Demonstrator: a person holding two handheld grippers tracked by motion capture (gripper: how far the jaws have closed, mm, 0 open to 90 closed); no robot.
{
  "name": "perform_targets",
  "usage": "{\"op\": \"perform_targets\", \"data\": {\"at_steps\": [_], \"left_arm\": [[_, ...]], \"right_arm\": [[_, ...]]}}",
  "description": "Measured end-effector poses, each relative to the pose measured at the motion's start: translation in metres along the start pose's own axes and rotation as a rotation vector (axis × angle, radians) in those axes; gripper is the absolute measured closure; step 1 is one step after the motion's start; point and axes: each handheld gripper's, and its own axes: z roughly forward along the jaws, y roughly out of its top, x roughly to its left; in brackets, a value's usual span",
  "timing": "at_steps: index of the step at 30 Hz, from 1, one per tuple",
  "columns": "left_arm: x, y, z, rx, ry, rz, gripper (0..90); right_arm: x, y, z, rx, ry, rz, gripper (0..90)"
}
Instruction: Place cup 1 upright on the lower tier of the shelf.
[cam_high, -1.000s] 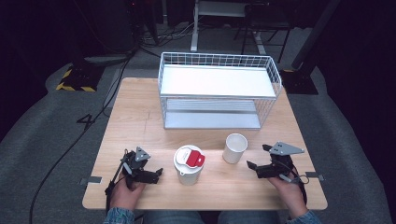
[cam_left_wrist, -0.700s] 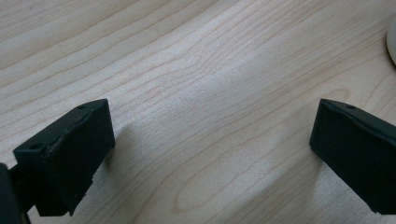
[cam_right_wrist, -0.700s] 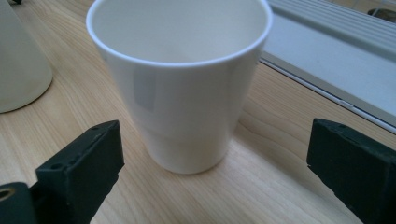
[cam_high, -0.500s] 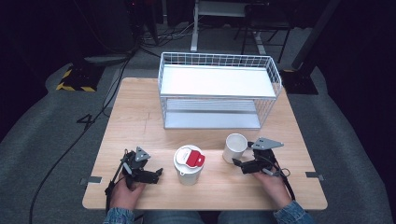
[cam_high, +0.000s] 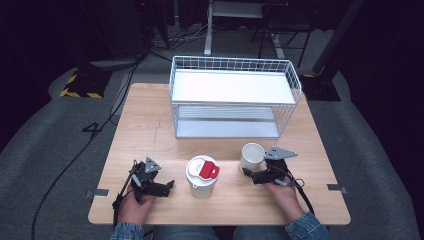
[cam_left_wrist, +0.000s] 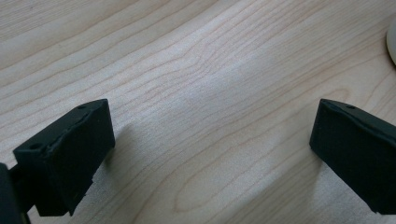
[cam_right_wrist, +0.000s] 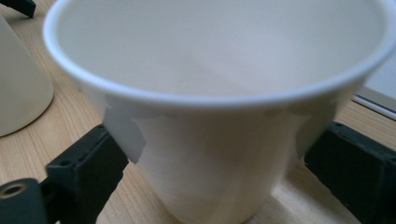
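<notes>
An open white paper cup (cam_high: 251, 154) stands upright on the wooden table (cam_high: 150, 130), right of centre. My right gripper (cam_high: 248, 171) reaches it from the near right. In the right gripper view the cup (cam_right_wrist: 210, 154) sits between the two black jaws; they have just been closing and both pads (cam_right_wrist: 88, 163) now meet its lower wall. A white cup with a lid and red tab (cam_high: 202, 175) stands at the front middle, its side (cam_right_wrist: 18, 84) also left of the gripped cup. My left gripper (cam_high: 167, 186) rests low at the front left, open over bare wood (cam_left_wrist: 210, 149).
A white wire rack (cam_high: 235, 100) with two shelves stands at the back of the table, its lower shelf behind the open cup. Cables trail from both grippers toward the front edge. Dark floor surrounds the table.
The right gripper moved left and a little down to the open cup, and its jaws now straddle the cup. The left gripper and both cups stayed put.
</notes>
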Motion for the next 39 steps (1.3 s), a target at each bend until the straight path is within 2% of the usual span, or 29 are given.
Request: {"op": "perform_targets", "data": {"at_steps": [3,4,8,11,13,25,30,35,39], "left_arm": [[0.0,0.0,0.0,0.0,-0.001,-0.001,0.6],[0.0,0.0,0.0,0.0,-0.001,-0.001,0.5],[0.0,0.0,0.0,0.0,0.0,0.0,0.6],[0.0,-0.0001,0.0,0.0,-0.001,-0.001,0.5],[0.0,0.0,0.0,0.0,0.0,0.0,0.6],[-0.0001,0.0,0.0,0.0,-0.001,-0.001,0.5],[0.0,0.0,0.0,0.001,-0.001,-0.001,0.5],[0.0,0.0,0.0,0.001,-0.001,0.0,0.6],[0.0,0.0,0.0,0.0,-0.001,0.0,0.6]], "right_arm": [[0.0014,-0.0019,0.0024,-0.013,-0.002,-0.009,10.0],[0.002,-0.0035,0.0029,-0.033,-0.005,-0.014,12.9],[0.0021,-0.0053,0.002,-0.045,-0.006,-0.02,14.8],[0.0039,-0.006,0.0006,-0.056,-0.015,-0.045,21.8],[0.0061,-0.0066,-0.0001,-0.065,-0.025,-0.06,22.3],[0.0057,-0.0066,-0.0003,-0.063,-0.026,-0.055,22.5],[0.0046,-0.0058,-0.0013,-0.063,-0.026,-0.047,22.6],[0.0004,-0.0022,-0.0043,-0.066,-0.02,-0.013,22.5],[-0.0013,0.0018,-0.0049,-0.063,-0.025,-0.017,22.6]]}}
